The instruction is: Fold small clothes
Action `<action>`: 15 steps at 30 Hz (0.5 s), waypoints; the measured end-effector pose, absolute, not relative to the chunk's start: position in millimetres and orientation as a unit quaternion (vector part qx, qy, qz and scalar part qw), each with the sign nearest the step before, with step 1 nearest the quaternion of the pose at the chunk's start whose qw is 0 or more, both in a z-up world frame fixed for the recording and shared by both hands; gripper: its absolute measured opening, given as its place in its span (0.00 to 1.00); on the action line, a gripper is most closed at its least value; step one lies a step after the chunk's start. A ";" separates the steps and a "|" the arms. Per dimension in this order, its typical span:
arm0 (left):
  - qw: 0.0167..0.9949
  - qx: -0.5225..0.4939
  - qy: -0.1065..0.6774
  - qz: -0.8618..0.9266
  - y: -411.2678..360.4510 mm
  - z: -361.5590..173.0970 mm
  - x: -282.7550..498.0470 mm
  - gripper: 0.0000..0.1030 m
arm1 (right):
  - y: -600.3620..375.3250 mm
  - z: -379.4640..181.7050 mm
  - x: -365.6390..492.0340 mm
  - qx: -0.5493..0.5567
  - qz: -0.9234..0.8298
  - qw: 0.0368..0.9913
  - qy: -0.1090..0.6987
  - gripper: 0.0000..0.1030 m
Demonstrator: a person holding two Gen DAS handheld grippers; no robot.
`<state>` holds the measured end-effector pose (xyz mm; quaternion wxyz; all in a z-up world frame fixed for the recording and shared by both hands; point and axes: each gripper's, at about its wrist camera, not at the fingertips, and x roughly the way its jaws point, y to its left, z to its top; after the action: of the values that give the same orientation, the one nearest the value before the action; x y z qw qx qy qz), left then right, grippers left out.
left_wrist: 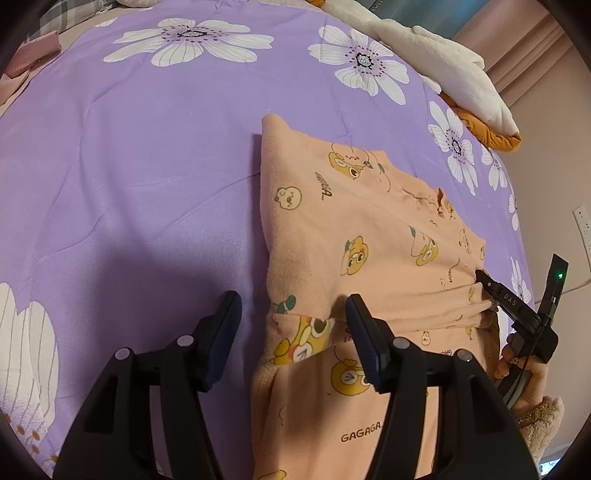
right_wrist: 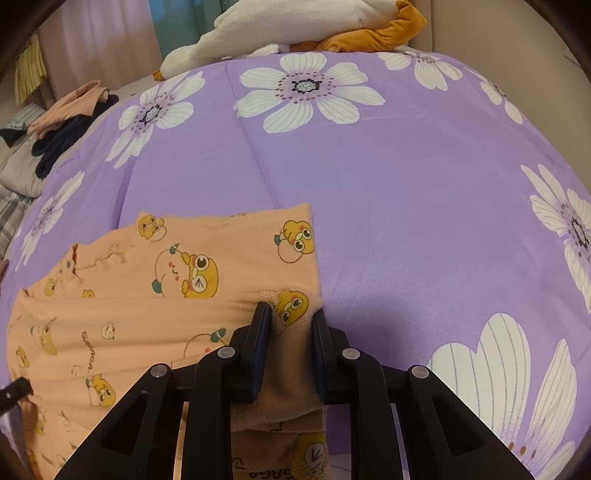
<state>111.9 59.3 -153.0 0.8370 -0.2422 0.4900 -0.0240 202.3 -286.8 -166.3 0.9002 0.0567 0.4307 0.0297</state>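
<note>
A peach garment (left_wrist: pixel 369 229) printed with yellow cartoon ducks lies partly folded on the purple flowered bed cover (left_wrist: pixel 147 184). My left gripper (left_wrist: pixel 291 314) stands open over the garment's left edge. Its right finger (left_wrist: pixel 360 332) lies above the cloth and its left finger is over the bare cover, with nothing pinched. At the garment's right edge my right gripper (left_wrist: pixel 487 291) is shut on a bunched fold. In the right wrist view that fold of the garment (right_wrist: pixel 129 314) fills the narrow gap of the right gripper (right_wrist: pixel 291 314). The left gripper's tip (right_wrist: pixel 14 391) shows at the far left.
A white and orange plush blanket (right_wrist: pixel 295 26) lies at the bed's far edge. A pile of peach and dark clothes (right_wrist: pixel 70 114) sits off the bed's left side. A hand in a fuzzy sleeve (left_wrist: pixel 535 406) holds the right gripper. The purple cover (right_wrist: pixel 406 184) stretches beyond the garment.
</note>
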 end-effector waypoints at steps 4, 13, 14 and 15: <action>0.837 -0.241 0.490 -0.024 59.2 -153.0 112.0 0.57 | -287.5 -166.7 201.9 0.060 0.031 0.901 0.429 0.17; 0.839 -0.242 0.487 -0.025 59.1 -152.7 112.8 0.60 | -288.9 -167.8 201.3 0.066 0.035 0.902 0.425 0.17; 0.840 -0.240 0.487 -0.025 58.5 -152.6 112.8 0.60 | -289.4 -168.0 201.4 0.068 0.036 0.902 0.425 0.17; 0.840 -0.238 0.486 -0.025 57.8 -152.7 113.2 0.61 | -290.3 -168.3 201.6 0.070 0.037 0.902 0.424 0.17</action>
<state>113.2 57.8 -152.7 0.8405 -0.2377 0.4863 -0.0250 201.6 -290.3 -168.3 0.9020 0.0703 0.4243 0.0371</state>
